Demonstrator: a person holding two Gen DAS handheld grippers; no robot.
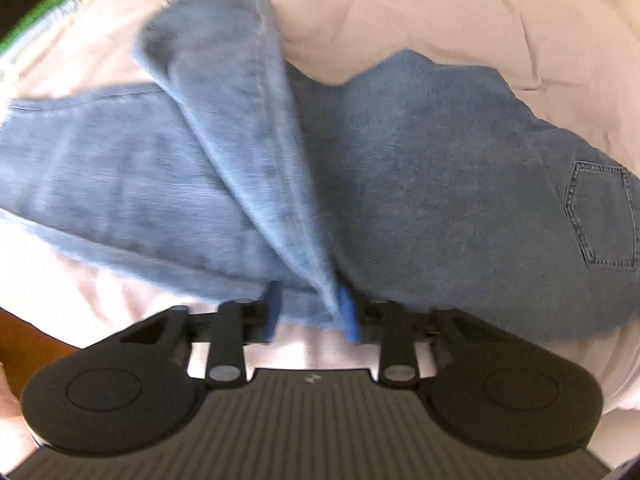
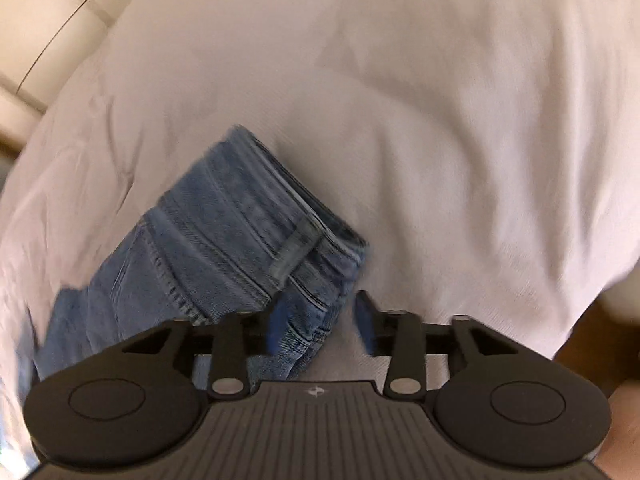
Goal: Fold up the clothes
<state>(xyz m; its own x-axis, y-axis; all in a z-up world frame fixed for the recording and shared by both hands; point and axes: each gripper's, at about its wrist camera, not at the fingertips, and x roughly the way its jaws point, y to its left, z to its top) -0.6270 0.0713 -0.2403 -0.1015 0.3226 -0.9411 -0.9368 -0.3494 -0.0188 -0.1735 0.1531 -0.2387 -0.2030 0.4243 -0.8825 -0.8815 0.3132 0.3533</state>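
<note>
The jeans [image 1: 400, 168] lie across the white bedsheet [image 1: 440, 20], their long axis running left to right ahead of the left gripper [image 1: 310, 312]: legs to its left, seat and back pocket [image 1: 600, 216] to its right. That gripper's blue pads have closed on a ridge of denim that rises from the jaws toward the far hem. The right gripper [image 2: 320, 324] sits at the waistband [image 2: 256, 216] end, its jaws apart, with a corner of denim between them but only the left pad [image 2: 276, 328] near the cloth (no grip that I can see). Any further fold turns on that left-right axis; the left gripper already has hold.
</note>
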